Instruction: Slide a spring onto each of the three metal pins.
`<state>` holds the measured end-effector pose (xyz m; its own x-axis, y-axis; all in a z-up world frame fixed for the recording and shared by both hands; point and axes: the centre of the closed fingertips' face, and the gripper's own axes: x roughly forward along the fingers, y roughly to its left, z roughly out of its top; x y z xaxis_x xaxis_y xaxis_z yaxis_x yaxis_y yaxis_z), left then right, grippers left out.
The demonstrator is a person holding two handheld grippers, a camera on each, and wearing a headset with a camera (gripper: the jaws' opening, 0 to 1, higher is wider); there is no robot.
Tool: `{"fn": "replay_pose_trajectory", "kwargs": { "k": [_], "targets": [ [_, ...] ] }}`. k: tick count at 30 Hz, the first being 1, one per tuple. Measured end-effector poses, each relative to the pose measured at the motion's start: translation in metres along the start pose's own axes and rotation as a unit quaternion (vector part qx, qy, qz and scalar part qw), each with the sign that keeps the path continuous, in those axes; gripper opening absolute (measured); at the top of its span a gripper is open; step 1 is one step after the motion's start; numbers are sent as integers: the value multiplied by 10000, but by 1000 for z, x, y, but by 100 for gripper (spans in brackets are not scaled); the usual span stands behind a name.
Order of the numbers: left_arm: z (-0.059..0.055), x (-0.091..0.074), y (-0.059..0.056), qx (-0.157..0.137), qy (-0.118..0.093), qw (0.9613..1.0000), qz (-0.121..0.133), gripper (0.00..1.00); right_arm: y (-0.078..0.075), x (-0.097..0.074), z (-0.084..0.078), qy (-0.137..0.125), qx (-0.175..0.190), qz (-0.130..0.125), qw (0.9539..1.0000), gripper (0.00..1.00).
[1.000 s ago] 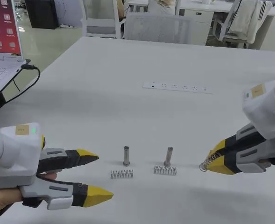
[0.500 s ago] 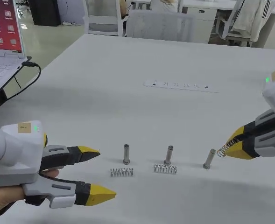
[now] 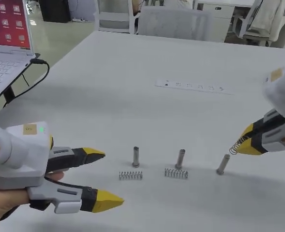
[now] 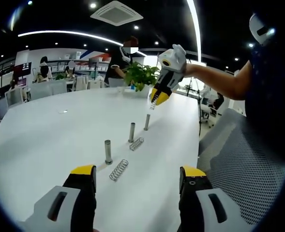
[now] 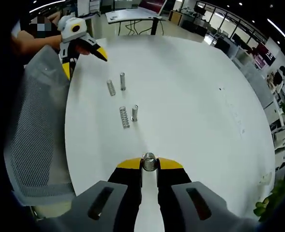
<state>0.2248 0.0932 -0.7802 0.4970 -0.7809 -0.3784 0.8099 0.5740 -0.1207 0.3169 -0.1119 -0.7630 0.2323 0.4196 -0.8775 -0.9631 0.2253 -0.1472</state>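
Three short metal pins stand in a row on the white table: left pin (image 3: 136, 156), middle pin (image 3: 181, 158), right pin (image 3: 223, 164). A loose spring (image 3: 130, 175) lies in front of the left pin and another spring (image 3: 176, 173) in front of the middle one. My right gripper (image 3: 245, 144) is shut on a third spring (image 3: 236, 145), held just above and to the right of the right pin; that spring (image 5: 150, 162) sticks out between its jaws. My left gripper (image 3: 112, 176) is open and holds nothing, low on the left of the pins (image 4: 108, 151).
An open laptop (image 3: 7, 43) with a black cable (image 3: 33, 87) sits at the table's left edge. A white power strip (image 3: 193, 87) lies beyond the pins. Chairs stand at the far edge. A mesh chair (image 4: 239, 159) is beside the table.
My right gripper has risen from the table with the spring and moved a little right, uncovering the right pin. The left gripper has stayed open and about in place.
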Motion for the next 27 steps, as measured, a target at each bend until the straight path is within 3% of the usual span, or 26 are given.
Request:
{"fn": "replay_pose_trajectory", "kwargs": {
  "k": [12,27],
  "targets": [
    [-1,1,-2,-14,33,10000,-35,67,-4,14,-7,257,19,162,9995,9],
    [-2,1,-2,4,36,10000,-45,66,-3,26,-12,376,76,326,9987,9]
  ]
}}
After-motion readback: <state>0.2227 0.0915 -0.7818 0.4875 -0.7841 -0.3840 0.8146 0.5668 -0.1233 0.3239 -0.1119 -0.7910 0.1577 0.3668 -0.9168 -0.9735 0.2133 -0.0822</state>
